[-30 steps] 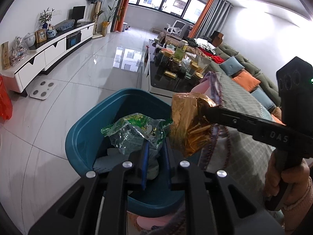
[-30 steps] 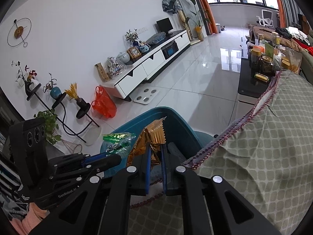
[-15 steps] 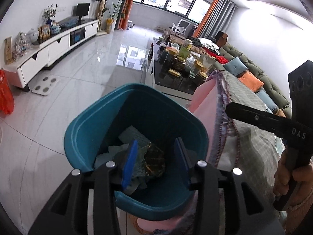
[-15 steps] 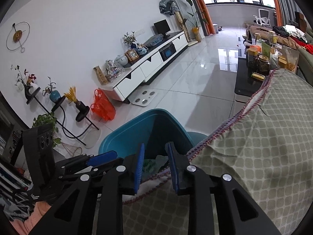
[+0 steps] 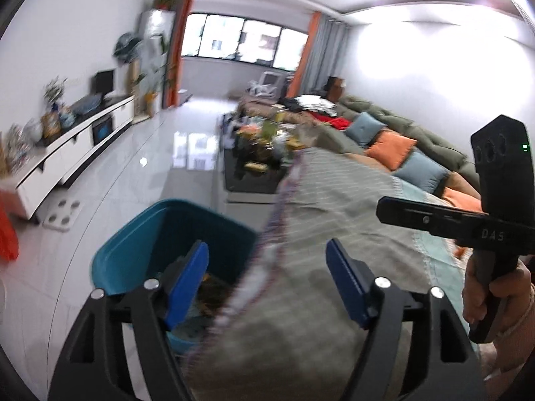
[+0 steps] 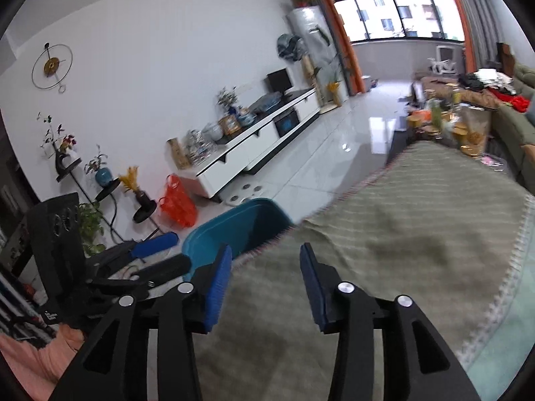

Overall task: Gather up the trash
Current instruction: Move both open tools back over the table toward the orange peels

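A teal trash bin (image 5: 133,250) stands on the floor beside the cloth-covered table; wrappers (image 5: 209,292) lie inside it. The bin also shows in the right wrist view (image 6: 240,230). My left gripper (image 5: 267,282) is open and empty, above the table edge next to the bin. My right gripper (image 6: 265,282) is open and empty over the tablecloth. The right gripper's body shows in the left wrist view (image 5: 434,217); the left gripper shows in the right wrist view (image 6: 150,257). Both views are motion-blurred.
A grey patterned tablecloth (image 6: 401,234) covers the table. A cluttered black coffee table (image 5: 260,160) and a green sofa with cushions (image 5: 394,140) lie beyond. A white TV cabinet (image 6: 254,147), an orange bag (image 6: 177,205) and a white scale (image 5: 62,215) are on the left.
Both grippers let their wrappers drop into the bin, opened wide, and rose and drew back over the table. The bin now sits lower and to the left in both views.
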A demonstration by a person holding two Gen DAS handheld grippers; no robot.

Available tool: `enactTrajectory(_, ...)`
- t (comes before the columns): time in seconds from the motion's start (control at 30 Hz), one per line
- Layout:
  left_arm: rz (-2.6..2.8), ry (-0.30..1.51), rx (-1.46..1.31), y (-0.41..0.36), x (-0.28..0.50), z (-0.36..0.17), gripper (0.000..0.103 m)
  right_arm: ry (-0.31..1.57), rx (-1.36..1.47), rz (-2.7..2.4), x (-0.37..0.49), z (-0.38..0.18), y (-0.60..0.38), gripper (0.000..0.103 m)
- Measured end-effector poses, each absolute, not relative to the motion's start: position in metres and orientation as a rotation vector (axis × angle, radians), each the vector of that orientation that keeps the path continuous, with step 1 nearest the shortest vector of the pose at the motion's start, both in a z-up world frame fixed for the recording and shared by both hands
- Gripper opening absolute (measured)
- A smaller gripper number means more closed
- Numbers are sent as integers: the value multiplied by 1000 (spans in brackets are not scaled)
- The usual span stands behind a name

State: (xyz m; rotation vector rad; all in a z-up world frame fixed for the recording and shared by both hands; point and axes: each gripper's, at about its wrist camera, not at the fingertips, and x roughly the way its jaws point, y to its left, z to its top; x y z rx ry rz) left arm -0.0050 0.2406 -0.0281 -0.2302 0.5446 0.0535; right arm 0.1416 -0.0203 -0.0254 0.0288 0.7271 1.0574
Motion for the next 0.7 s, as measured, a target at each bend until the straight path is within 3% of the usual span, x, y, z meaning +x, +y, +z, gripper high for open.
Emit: enactTrajectory(0.7, -486, 676, -21, 14, 72, -42, 78, 708, 197, 476, 114, -48, -285, 48)
